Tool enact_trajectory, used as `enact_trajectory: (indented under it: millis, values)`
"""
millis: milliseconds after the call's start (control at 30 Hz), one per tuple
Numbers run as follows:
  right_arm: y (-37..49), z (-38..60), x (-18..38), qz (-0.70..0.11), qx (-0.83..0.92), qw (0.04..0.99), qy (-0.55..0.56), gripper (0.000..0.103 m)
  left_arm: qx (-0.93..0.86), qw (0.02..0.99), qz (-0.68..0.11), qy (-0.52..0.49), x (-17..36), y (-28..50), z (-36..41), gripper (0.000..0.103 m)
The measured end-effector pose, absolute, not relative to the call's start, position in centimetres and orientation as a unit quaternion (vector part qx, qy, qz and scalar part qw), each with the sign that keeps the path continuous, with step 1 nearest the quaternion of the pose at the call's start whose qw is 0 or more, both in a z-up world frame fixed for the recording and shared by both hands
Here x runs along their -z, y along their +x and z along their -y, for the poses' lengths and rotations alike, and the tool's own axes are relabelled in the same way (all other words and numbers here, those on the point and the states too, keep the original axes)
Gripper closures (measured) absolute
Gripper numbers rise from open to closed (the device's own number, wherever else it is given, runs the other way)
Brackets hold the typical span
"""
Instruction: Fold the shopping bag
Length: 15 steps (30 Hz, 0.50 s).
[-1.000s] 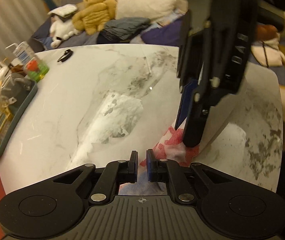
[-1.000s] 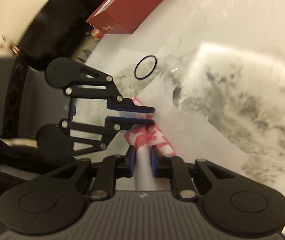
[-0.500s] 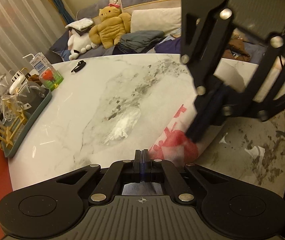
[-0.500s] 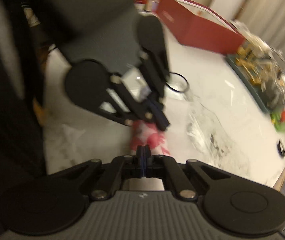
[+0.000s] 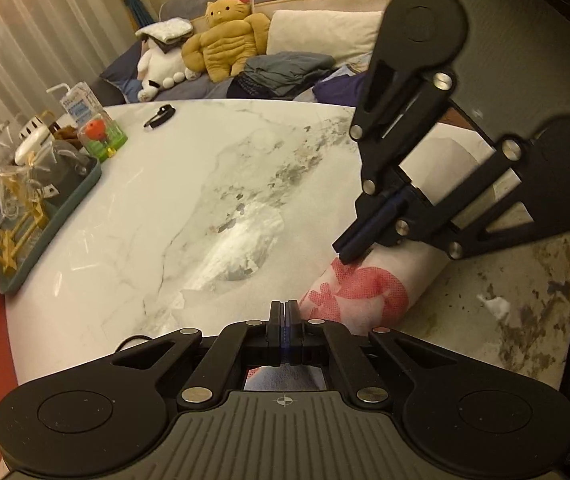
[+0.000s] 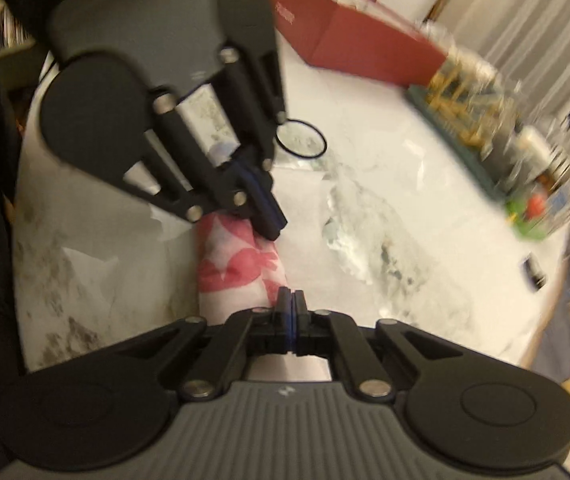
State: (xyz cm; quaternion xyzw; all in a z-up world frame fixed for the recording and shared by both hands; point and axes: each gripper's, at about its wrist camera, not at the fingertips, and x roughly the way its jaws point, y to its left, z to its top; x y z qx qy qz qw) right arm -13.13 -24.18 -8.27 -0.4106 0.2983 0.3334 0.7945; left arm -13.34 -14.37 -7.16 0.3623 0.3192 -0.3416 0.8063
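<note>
Marble worktop, sofa behind. Shopping bag lies in a soft white-and-red roll near the front edge. Left claw and right claw both fully closed, each pinching bag fabric. Light, limp, likely slippery; best gripped at the roll's ends.

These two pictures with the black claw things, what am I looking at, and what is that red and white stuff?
No robot here: a person holds a two-finger gripper in each hand, each with a camera looking along its fingers. One picture looks out from the left gripper, the other from the right gripper; each also catches the other gripper ahead. Both are shut, and each seems to pinch an end of a rolled-up white shopping bag with red print, lying on a marble table. Also on the table: a black ring, a red box and a green tray of glassware.
</note>
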Motion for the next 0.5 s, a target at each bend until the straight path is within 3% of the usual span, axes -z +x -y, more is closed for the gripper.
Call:
enact_trajectory:
  millis: [100, 233, 367, 500]
  values:
    - [-14.8, 24.1, 9.6, -0.257, -0.308, 0.812, -0.425, 0.100, 0.322, 0.822, -0.297, 0.365, 7.9, -14.0, 14.9, 0.103]
    - [-15.1, 23.9, 9.3, -0.248, -0.307, 0.814, -0.426, 0.100, 0.333, 0.818, -0.324, 0.339, 6.8, -12.8, 14.2, 0.103]
    - [-14.5, 24.2, 8.5, -0.263, -0.319, 0.810, -0.415, 0.100, 0.359, 0.822, -0.259, 0.359, 4.1, -14.4, 12.1, 0.103]
    - [-13.9, 24.7, 7.6, -0.278, -0.335, 0.802, -0.410, 0.100, 0.436, 0.765, -0.219, 0.420, 2.9, -18.1, 10.3, 0.103]
